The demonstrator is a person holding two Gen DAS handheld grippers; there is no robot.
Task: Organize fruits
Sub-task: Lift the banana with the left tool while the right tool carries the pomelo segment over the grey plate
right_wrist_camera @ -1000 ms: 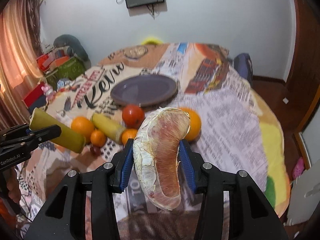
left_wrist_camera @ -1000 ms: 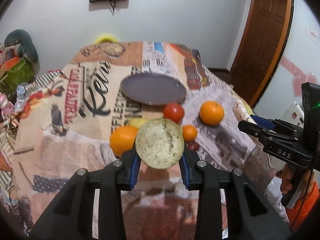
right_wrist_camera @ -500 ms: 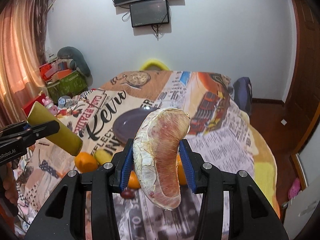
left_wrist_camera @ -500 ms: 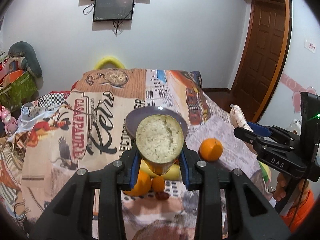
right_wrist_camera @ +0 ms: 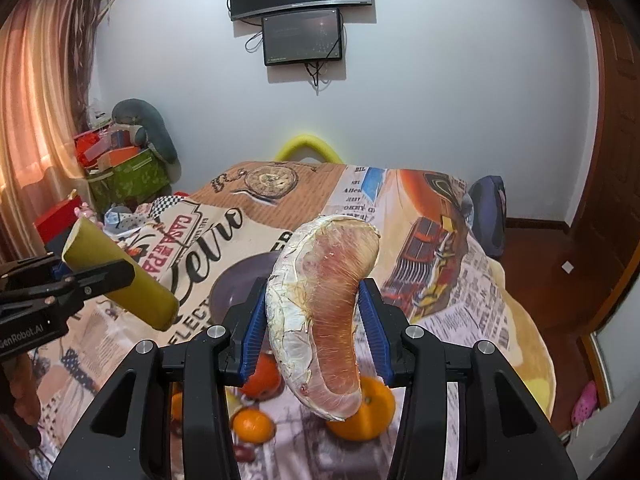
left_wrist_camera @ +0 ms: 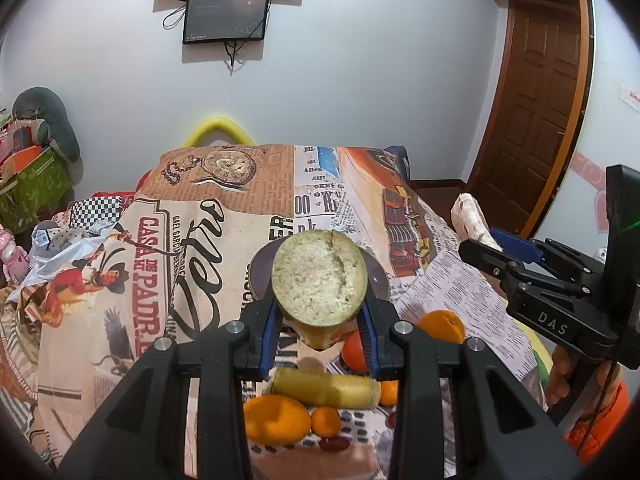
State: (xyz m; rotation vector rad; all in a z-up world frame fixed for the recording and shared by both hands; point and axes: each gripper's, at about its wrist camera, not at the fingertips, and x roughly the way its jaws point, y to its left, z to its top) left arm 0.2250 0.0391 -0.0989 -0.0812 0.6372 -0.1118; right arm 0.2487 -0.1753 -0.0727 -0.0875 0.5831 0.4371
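- Two hand-held grippers are raised above a table draped in a newspaper-print cloth (left_wrist_camera: 224, 216), each clamped on a piece of fruit.
- Left gripper (left_wrist_camera: 319, 322): its blue pads press both sides of a yellow-green sugarcane segment (left_wrist_camera: 319, 278), whose pale, fibrous cut end faces the left wrist camera. In the right wrist view the same segment (right_wrist_camera: 120, 276) slants downward to the right, held near its upper end.
- Right gripper (right_wrist_camera: 316, 322): its blue pads grip a peeled pomelo wedge (right_wrist_camera: 326, 312), pink flesh with white membrane, standing roughly upright and curved. In the left wrist view this gripper (left_wrist_camera: 500, 246) appears at the right edge with the pale top of the wedge (left_wrist_camera: 470, 216) projecting above it.
- Purple plate (right_wrist_camera: 236, 284): lies on the cloth beyond both grippers and is partly hidden by the held fruit; its rim (left_wrist_camera: 260, 268) shows beside the cane end.
- Fruit on the cloth, nearer than the plate: a second sugarcane piece (left_wrist_camera: 326, 390) lying crosswise, a large orange (left_wrist_camera: 276, 420) and a small orange (left_wrist_camera: 326, 422) just in front of it, and another orange (left_wrist_camera: 442, 326) to the right.
- Background: two dark screens (right_wrist_camera: 302, 36) are mounted on the white wall, and a wooden door (left_wrist_camera: 536, 108) stands at the right.
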